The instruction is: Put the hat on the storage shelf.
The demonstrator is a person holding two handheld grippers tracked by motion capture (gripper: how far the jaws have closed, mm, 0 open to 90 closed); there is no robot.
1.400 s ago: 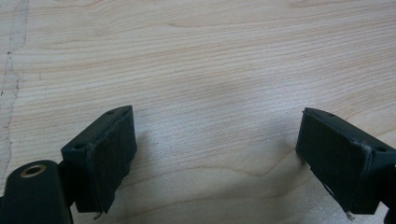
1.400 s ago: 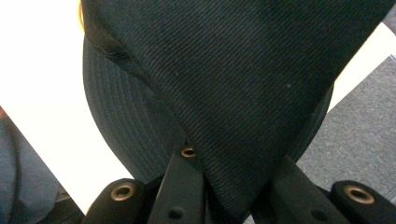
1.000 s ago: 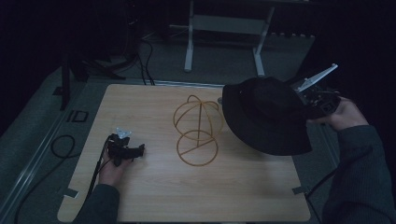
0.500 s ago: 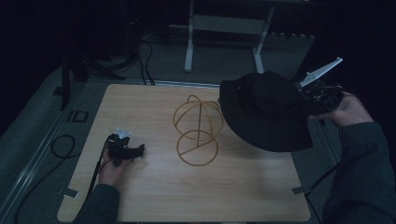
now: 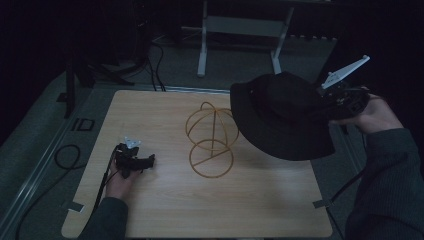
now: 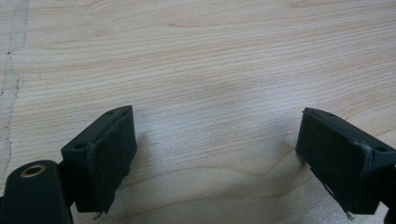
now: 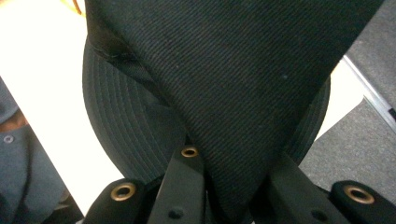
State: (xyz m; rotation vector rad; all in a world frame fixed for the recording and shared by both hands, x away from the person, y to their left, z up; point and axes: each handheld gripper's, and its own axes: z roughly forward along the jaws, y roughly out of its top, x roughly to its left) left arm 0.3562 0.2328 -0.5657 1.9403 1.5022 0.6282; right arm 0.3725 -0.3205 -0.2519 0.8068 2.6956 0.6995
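Note:
A black bucket hat (image 5: pixel 282 112) hangs in the air over the table's right side, its brim reaching over the top of a golden wire stand (image 5: pixel 210 140). My right gripper (image 5: pixel 327 97) is shut on the hat's fabric at its right edge. In the right gripper view the black jaws pinch a fold of the hat (image 7: pixel 233 84) between them. The wire stand is a sphere-like frame on a round base ring and stands in the middle of the wooden table (image 5: pixel 165 210). My left gripper (image 5: pixel 147 161) rests on the table at the left, open, with bare wood between its pads (image 6: pixel 107 154).
A grey metal frame (image 5: pixel 240 25) stands on the floor beyond the table. Cables (image 5: pixel 65 155) lie on the floor at the left. Dark tape marks (image 5: pixel 320 203) sit near the table's front corners.
My right gripper has lifted the hat higher and a little to the left, toward the wire stand. The left gripper has stayed where it was.

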